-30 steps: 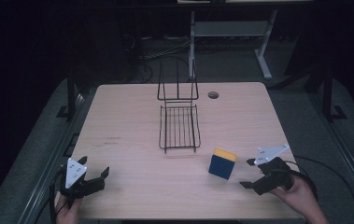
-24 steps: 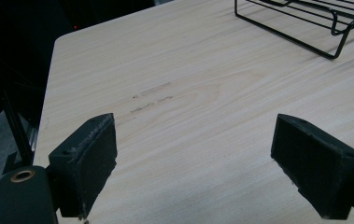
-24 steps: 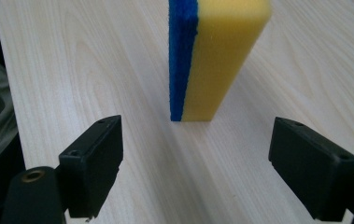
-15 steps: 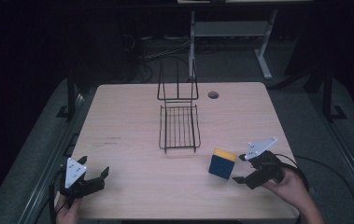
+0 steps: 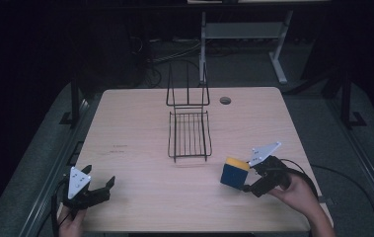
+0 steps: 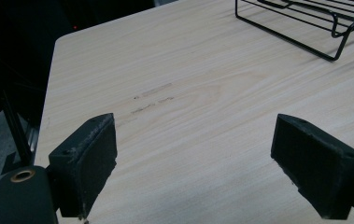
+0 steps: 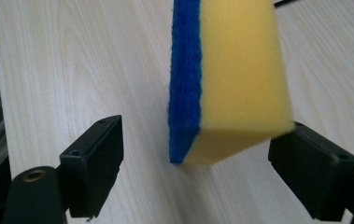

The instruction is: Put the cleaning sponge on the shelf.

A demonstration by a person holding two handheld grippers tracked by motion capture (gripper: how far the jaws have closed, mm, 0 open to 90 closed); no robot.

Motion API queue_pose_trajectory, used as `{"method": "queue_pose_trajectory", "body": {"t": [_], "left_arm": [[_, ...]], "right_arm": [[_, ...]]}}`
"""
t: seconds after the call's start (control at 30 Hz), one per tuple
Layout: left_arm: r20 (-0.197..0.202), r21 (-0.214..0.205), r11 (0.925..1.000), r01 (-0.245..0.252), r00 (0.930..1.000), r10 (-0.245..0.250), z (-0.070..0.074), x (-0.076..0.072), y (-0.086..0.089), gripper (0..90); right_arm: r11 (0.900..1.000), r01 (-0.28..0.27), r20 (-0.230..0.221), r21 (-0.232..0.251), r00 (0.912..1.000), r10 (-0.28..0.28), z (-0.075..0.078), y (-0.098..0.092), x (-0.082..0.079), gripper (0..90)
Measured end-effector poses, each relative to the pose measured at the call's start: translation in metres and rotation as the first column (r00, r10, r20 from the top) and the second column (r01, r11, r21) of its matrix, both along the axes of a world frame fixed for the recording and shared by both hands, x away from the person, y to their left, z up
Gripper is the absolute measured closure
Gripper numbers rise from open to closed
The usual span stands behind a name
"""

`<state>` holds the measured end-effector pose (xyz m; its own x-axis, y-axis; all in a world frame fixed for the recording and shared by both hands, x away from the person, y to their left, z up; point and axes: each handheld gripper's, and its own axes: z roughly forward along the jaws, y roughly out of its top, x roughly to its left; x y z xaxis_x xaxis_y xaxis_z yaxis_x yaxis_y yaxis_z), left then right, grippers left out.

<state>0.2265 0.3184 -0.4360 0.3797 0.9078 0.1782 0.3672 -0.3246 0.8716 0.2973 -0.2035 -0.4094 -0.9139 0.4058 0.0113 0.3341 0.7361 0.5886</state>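
Observation:
A sponge point(image 5: 234, 174), yellow with a blue scouring face, stands on edge on the wooden table point(image 5: 135, 128) at the front right. My right gripper point(image 5: 248, 178) is open at the sponge's right side. In the right gripper view the sponge point(image 7: 230, 79) sits between the jaws, its yellow side close to the right pad point(image 7: 312, 165) and a gap at the left pad point(image 7: 95, 163); the gripper point(image 7: 202, 140) is not clamped on it. My left gripper point(image 5: 99, 176) rests open at the front left corner, and in its own view this gripper point(image 6: 193, 149) has nothing but bare wood between its jaws.
A black wire rack point(image 5: 189, 131) lies in the middle of the table, its upright back toward the far edge; its corner point(image 6: 305, 28) appears in the left gripper view. A round cable hole point(image 5: 225, 100) is at the far side. A white-legged stand point(image 5: 243, 34) is behind the table.
My right gripper has moved left toward the sponge, and its jaws now straddle it. The left gripper and the sponge have stayed where they were.

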Motion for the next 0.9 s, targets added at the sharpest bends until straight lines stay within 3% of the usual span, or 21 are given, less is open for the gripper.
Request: {"method": "queue_pose_trajectory", "body": {"t": [0.27, 0.57, 0.73, 0.9], "left_arm": [[0.0, 0.001, 1.0, -0.001, 1.0, 0.001, 0.0, 0.0, 0.0, 13.9], [0.0, 0.002, 1.0, -0.001, 1.0, 0.001, 0.0, 0.0, 0.001, 13.9], [-0.001, -0.004, 1.0, -0.004, 1.0, 0.004, 0.001, -0.001, 0.001, 13.9], [0.003, -0.003, 1.0, -0.002, 1.0, 0.002, 0.001, -0.001, 0.001, 13.9]], "right_arm": [[0.9999, 0.002, -0.007, -0.01, 1.0, -0.002, -0.004, 0.008, 0.006, 23.2], [0.9996, -0.002, -0.023, -0.027, 0.9997, 0.001, -0.008, 0.011, 0.011, 39.5], [0.9995, -0.013, -0.023, -0.03, 0.9996, 0.012, -0.008, 0.012, 0.011, 53.0], [0.9994, -0.018, -0.031, -0.03, 0.9994, 0.017, -0.004, 0.014, 0.012, 56.0]]}}
